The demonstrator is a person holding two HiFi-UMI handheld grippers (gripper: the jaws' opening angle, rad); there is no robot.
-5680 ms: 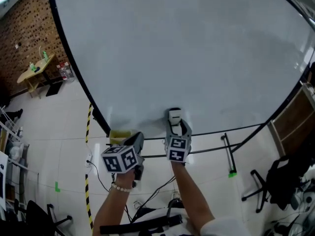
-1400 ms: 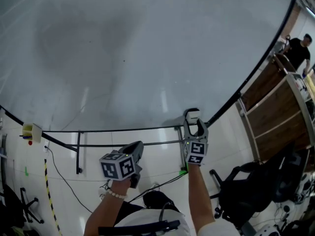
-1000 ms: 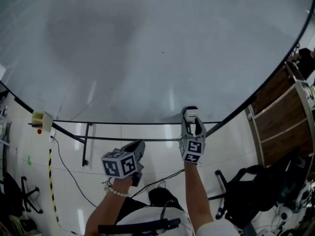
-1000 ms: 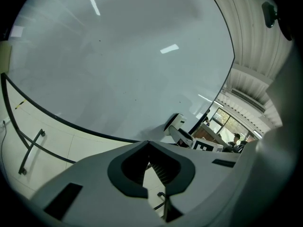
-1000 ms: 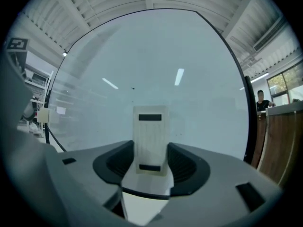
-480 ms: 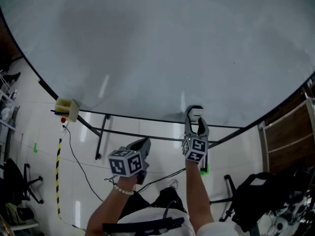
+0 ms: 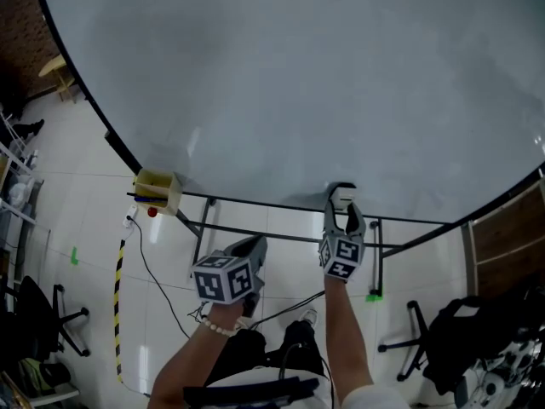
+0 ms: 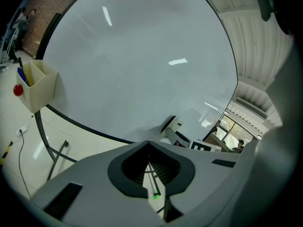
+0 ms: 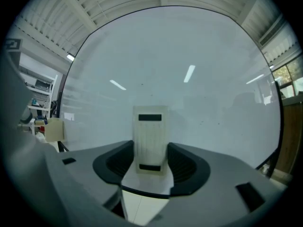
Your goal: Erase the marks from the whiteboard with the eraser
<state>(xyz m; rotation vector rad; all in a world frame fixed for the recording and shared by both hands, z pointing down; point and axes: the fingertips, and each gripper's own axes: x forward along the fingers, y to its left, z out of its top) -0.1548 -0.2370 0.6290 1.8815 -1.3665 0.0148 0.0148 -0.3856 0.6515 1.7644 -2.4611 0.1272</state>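
We see the right gripper (image 9: 150, 161) with its jaws closed on the eraser (image 9: 150, 137). The eraser stands upright between the jaws, and its far end seems to touch the whiteboard (image 7: 298, 83) just ahead of them, near the board's lower edge. The left gripper (image 8: 149, 163) has its jaws together on nothing. We judge the eraser light and stiff, with smooth sides that may slip. Holding its 2 long sides near the base looks right. We see no clear marks.

My right gripper (image 7: 344, 216), arm outstretched, clamps the eraser (image 7: 341, 196); my left gripper (image 7: 254, 247), jaws together, sits lower, empty.
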